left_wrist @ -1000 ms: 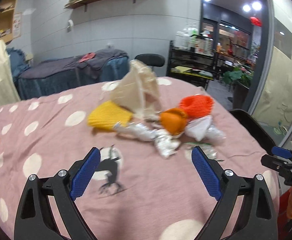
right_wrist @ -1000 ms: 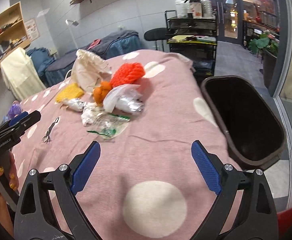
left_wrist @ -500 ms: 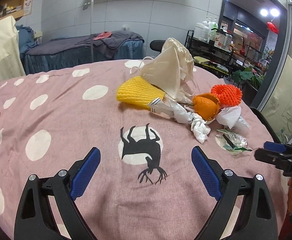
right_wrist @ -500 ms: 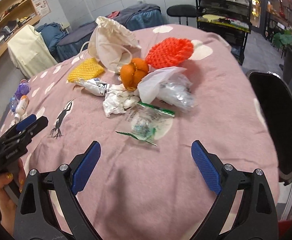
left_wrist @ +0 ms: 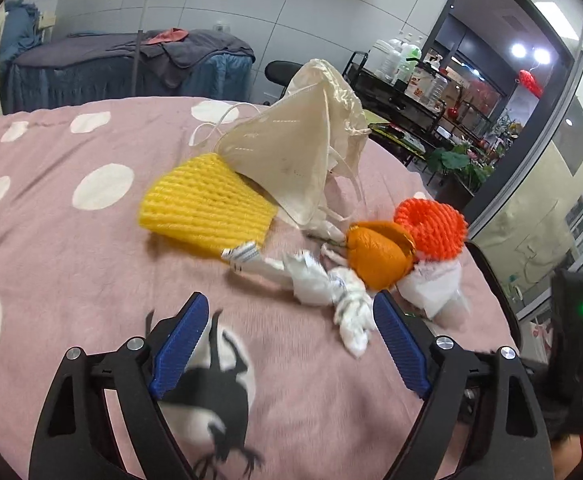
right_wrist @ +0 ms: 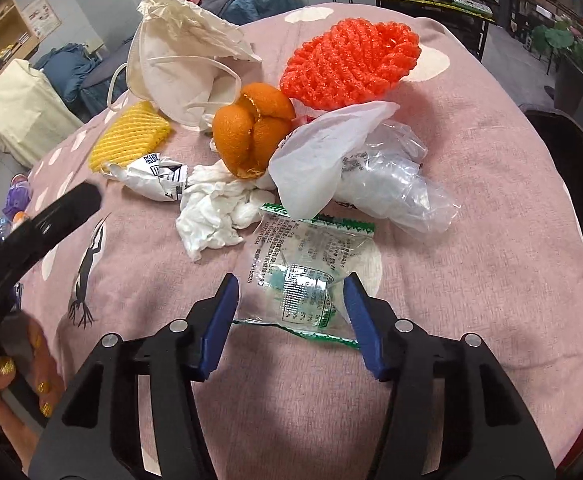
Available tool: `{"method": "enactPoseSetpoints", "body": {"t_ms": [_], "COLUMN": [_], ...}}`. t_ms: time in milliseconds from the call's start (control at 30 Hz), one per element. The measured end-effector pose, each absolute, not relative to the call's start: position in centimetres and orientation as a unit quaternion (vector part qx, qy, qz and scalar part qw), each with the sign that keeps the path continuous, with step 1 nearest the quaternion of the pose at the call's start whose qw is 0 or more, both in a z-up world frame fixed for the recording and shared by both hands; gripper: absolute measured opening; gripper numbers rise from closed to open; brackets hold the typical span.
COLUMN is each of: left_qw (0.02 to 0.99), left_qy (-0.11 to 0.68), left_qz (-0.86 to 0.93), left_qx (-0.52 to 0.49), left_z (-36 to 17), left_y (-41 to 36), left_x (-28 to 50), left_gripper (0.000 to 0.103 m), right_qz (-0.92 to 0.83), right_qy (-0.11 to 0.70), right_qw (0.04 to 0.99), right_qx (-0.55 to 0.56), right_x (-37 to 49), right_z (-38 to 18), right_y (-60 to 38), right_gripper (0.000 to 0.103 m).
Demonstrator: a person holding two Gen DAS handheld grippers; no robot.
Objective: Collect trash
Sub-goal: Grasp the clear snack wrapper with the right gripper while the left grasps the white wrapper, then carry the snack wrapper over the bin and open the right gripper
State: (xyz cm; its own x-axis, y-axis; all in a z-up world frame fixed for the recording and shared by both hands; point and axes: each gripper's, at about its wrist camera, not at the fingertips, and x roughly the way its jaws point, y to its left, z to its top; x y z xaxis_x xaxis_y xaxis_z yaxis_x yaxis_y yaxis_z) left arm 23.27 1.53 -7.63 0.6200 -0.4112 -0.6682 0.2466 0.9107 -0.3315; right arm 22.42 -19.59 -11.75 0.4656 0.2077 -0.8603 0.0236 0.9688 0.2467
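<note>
Right wrist view: right tongs half-wide, just been closing, straddling clear green-edged wrapper lying just below orange peel; left tongs gaping, narrowing slightly, nothing between.

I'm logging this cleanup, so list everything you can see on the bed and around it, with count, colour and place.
Face mask: one, white, far left of the pile.
Foam net, yellow: one, in front of the mask.
Foam net, red-orange: one, far side of the pile.
Orange peel: one, orange, pile centre.
Crumpled tissue: one, white, in front of the peel.
Printed wrapper: one, white, beside the tissue.
Plastic bags: white and clear, right of the peel.
Clear packet: one, green-edged, between the right gripper's jaws, untouched.
Bedspread: pink, white dots.
Bin: dark, at the bed's right edge.
Left gripper: open, closing.
Right gripper: open, closing.
</note>
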Motion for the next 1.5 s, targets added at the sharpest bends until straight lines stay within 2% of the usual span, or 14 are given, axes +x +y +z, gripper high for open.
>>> {"method": "enactPoseSetpoints", "body": {"t_ms": [100,133,200,267,300,400,1000,1500], "left_qw": [0.888,0.884,0.879,0.877,0.876,0.879,0.914,0.92], "left_qy": [0.407,0.412,0.422,0.427,0.429,0.42,0.337,0.314], "left_qz": [-0.189,-0.191,-0.188,-0.181,-0.18,-0.184,-0.174,-0.199], "left_qx": [-0.104,-0.11,-0.117,-0.124,-0.129,-0.133,-0.141,-0.124], "left_z": [-8.2,-8.3,-8.7,-8.8,-8.8,-8.5,-3.3,-1.5], "left_y": [0.6,0.4,0.2,0.2,0.3,0.5,3.1,-1.5], "left_x": [25.1,25.5,26.3,26.6,26.6,26.0,18.0,15.2], "left_gripper": [0.078,0.073,0.062,0.046,0.041,0.016,0.014,0.014], "right_qz": [0.054,0.055,0.055,0.059,0.06,0.062,0.105,0.057], "right_qy": [0.513,0.512,0.51,0.508,0.508,0.506,0.451,0.374], "right_qw": [0.85,0.85,0.851,0.852,0.852,0.854,0.879,0.92], "right_qx": [0.111,0.111,0.112,0.113,0.111,0.107,0.111,0.098], "right_x": [22.4,22.3,22.1,22.1,22.1,21.8,16.6,11.2], "right_z": [-11.8,-11.8,-11.8,-11.8,-11.8,-11.8,-9.4,-6.2], "right_y": [-19.7,-19.7,-19.8,-19.9,-19.8,-19.8,-20.5,-25.0], "right_gripper": [0.054,0.054,0.052,0.05,0.05,0.049,0.048,0.048]}}
